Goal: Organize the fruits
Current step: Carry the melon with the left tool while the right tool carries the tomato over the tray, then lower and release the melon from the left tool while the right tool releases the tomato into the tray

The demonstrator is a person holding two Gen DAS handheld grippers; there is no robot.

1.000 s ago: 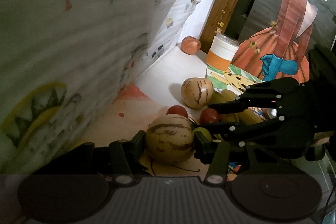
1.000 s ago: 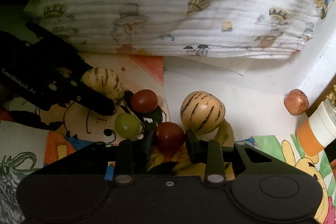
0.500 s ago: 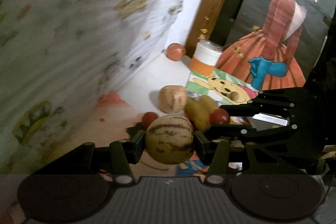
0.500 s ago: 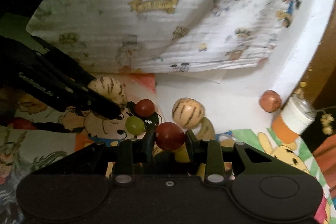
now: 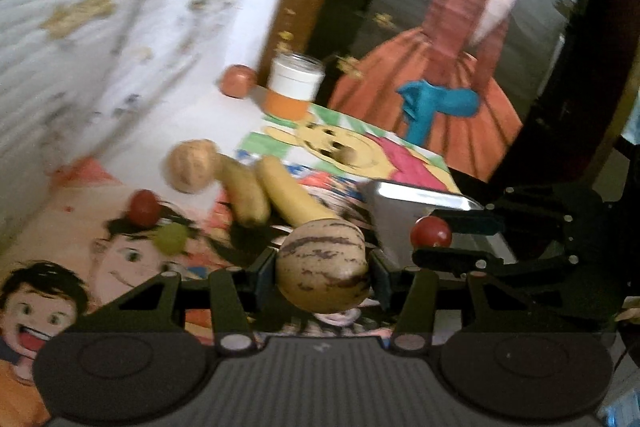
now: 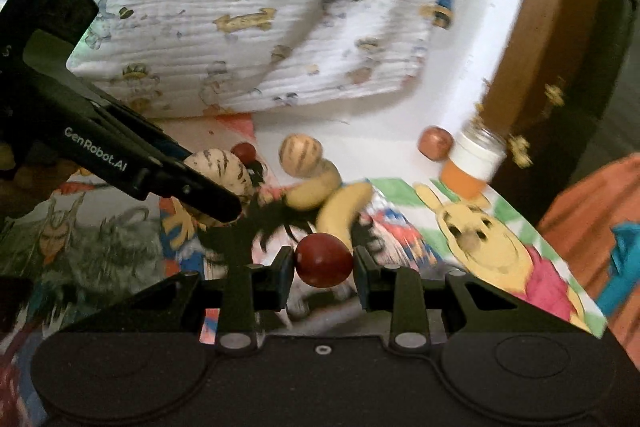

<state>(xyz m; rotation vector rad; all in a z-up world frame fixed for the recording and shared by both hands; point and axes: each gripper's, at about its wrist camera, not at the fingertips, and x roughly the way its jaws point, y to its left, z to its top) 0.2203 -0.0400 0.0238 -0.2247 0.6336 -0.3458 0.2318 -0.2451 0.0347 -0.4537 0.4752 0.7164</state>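
Observation:
My left gripper [image 5: 322, 269] is shut on a striped tan melon [image 5: 322, 267] and holds it above the cartoon mat. My right gripper [image 6: 323, 261] is shut on a dark red tomato [image 6: 323, 259], also lifted; it shows in the left wrist view [image 5: 431, 231]. The held melon shows in the right wrist view [image 6: 222, 171] too. On the mat lie a second striped melon [image 5: 191, 166], two bananas [image 5: 280, 193], a red tomato [image 5: 144, 207] and a green grape-like fruit [image 5: 172, 238].
A shiny metal tray [image 5: 416, 205] lies on the mat behind the right gripper. An orange jar with a white lid [image 5: 294, 89] and a reddish fruit [image 5: 238, 87] stand at the far wall. A printed cloth [image 6: 240, 7] hangs along the left.
Both grippers have risen and pulled back from the fruit pile with their fruits. The view has swung right, and the metal tray has come into sight.

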